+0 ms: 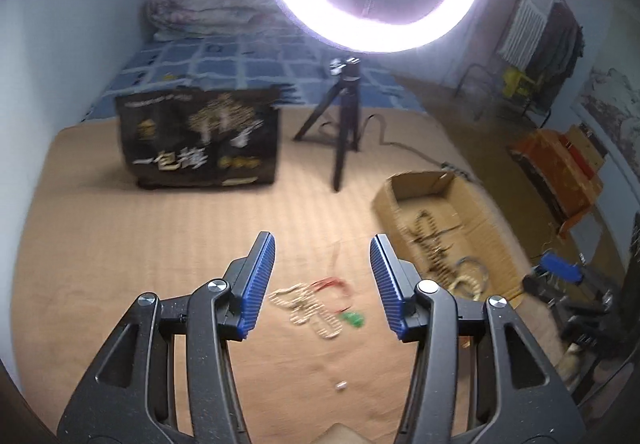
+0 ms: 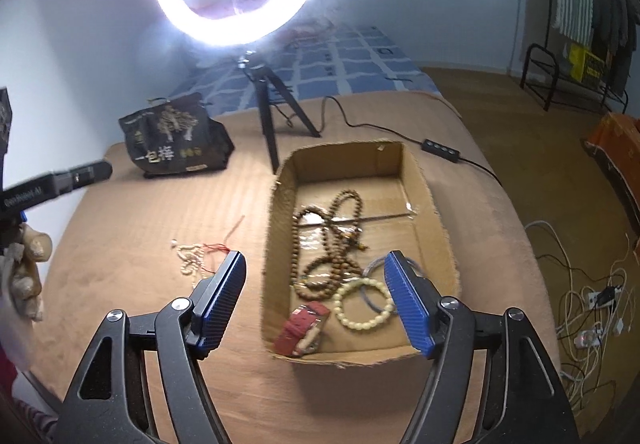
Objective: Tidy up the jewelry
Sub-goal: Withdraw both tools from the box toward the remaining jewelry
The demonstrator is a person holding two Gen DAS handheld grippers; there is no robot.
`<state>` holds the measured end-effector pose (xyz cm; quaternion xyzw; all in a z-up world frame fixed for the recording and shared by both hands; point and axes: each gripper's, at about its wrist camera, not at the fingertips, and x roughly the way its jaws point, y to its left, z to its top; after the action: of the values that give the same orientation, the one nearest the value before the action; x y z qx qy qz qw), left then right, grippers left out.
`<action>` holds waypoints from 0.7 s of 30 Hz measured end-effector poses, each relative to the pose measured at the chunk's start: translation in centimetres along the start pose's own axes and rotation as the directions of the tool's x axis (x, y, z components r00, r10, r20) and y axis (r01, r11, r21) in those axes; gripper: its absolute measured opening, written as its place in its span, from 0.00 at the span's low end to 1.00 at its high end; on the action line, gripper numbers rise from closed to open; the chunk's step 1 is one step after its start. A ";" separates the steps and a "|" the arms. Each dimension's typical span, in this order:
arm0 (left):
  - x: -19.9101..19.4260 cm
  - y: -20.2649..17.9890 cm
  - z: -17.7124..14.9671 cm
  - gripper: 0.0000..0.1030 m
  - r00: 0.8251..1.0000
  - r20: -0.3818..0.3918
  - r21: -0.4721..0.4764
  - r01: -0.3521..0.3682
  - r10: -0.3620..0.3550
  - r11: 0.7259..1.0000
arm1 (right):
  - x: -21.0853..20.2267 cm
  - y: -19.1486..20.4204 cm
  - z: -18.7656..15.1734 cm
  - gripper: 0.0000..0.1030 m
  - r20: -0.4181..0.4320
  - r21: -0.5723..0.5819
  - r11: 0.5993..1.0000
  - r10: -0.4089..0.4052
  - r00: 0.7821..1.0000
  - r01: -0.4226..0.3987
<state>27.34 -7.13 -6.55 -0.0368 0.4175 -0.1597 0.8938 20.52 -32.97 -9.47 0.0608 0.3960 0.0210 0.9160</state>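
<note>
A cream bead necklace with red cord and a green pendant (image 1: 316,306) lies on the tan bed cover, between the fingers of my open, empty left gripper (image 1: 322,250), which hovers above it. It also shows in the right wrist view (image 2: 196,258). A shallow cardboard box (image 2: 280,204) holds brown bead strands (image 2: 332,244), a cream bead bracelet (image 2: 362,304), a grey ring and a red strap (image 2: 304,328). My right gripper (image 2: 316,264) is open and empty above the box's near end. The box shows blurred in the left wrist view (image 1: 384,200).
A black printed bag (image 1: 200,136) stands at the back left. A ring light on a black tripod (image 1: 344,124) stands behind the box, its cable and switch (image 2: 440,150) running right. A small white bead (image 1: 341,387) lies near me. The bed's edge drops off right.
</note>
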 end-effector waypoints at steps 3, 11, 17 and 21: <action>0.3 2.1 -1.2 0.49 0.999 -0.026 -0.010 -0.022 0.022 1.000 | 0.1 1.2 0.0 0.78 0.041 -0.016 1.000 0.016 0.999 -0.015; 2.2 6.3 -3.0 0.49 0.997 -0.066 -0.041 -0.041 0.038 0.998 | 2.6 5.1 0.2 0.78 -0.007 -0.113 0.991 0.073 0.997 -0.073; 4.2 7.5 -4.0 0.49 0.995 -0.103 -0.019 -0.018 0.015 1.000 | 5.3 7.2 -0.7 0.78 -0.106 -0.170 0.976 0.119 0.987 -0.136; 5.8 8.0 -4.5 0.36 0.990 -0.140 -0.017 0.000 -0.002 1.000 | 7.1 8.3 -1.3 0.77 -0.155 -0.197 0.967 0.128 0.979 -0.158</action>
<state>29.40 -1.11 -15.29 -0.0332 0.4807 -0.1587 0.8618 24.51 -24.04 -14.42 -0.0089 0.4500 0.1330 0.8830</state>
